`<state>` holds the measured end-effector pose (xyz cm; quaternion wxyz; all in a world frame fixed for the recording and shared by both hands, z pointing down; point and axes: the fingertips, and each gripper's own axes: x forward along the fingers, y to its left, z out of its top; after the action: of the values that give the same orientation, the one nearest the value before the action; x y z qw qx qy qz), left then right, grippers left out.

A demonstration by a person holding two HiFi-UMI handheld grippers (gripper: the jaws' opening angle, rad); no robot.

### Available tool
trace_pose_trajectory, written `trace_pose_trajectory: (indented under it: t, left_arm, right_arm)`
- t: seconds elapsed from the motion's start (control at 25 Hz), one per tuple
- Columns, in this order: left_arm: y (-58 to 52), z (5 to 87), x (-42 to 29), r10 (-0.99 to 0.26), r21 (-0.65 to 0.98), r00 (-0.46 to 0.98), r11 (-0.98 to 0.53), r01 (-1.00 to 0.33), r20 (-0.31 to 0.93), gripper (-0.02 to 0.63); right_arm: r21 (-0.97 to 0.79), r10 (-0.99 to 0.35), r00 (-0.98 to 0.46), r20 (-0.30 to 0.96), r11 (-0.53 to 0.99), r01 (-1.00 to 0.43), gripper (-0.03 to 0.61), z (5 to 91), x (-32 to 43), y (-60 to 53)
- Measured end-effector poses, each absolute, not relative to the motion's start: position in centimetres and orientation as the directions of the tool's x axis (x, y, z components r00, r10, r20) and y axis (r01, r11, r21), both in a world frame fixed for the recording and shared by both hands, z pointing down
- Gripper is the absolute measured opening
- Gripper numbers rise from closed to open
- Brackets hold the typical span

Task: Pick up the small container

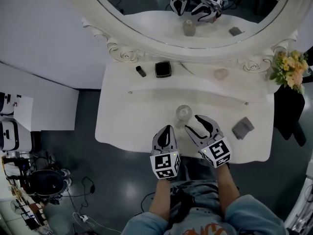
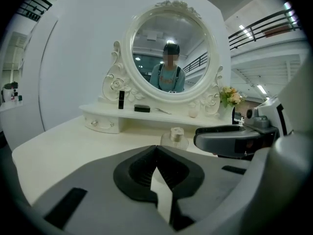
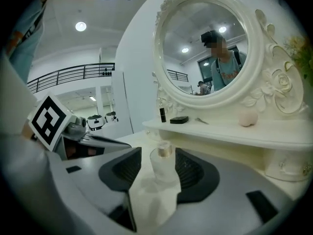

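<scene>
The small container (image 1: pixel 183 113) is a clear glass bottle with a pale cap, upright on the white vanity table (image 1: pixel 127 121). In the head view my right gripper (image 1: pixel 193 122) is open just behind the bottle. In the right gripper view the bottle (image 3: pixel 163 163) stands in the gap of the right gripper (image 3: pixel 157 173), and neither pad presses on it. My left gripper (image 1: pixel 168 129) is shut and empty, a little nearer the front edge and to the left. In the left gripper view its tips (image 2: pixel 156 148) touch, with the bottle (image 2: pixel 175 137) ahead.
On the raised shelf under the oval mirror (image 1: pixel 195 13) lie a black lipstick (image 1: pixel 141 71), a black compact (image 1: pixel 163 69) and a pink sponge (image 1: pixel 221 74). A grey block (image 1: pixel 243 128) lies to the right on the tabletop. Flowers (image 1: pixel 289 67) stand at the right end.
</scene>
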<state>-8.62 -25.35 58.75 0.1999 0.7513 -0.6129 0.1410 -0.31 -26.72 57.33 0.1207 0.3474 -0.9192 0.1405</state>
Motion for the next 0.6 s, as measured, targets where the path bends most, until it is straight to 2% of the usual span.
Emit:
trace_pose_trajectory:
  t: [0.24,0.6]
  left_arm:
    - [-25.3,59.4,-8.5,-0.849,0.147,0.248,-0.202,-0.968,0.466,0.021]
    - [-25.5,60.4,-9.7,-0.828,0.147,0.269,-0.226,-0.963,0.492,0.021]
  right_arm:
    - [-0.14,-0.586,-0.721,0.369,0.732,-0.666,0.289,59.3,-1.8,-26.9]
    - [-0.094,-0.637,-0.653,0.41,0.682,-0.725,0.313,61.9,-2.6,-29.0]
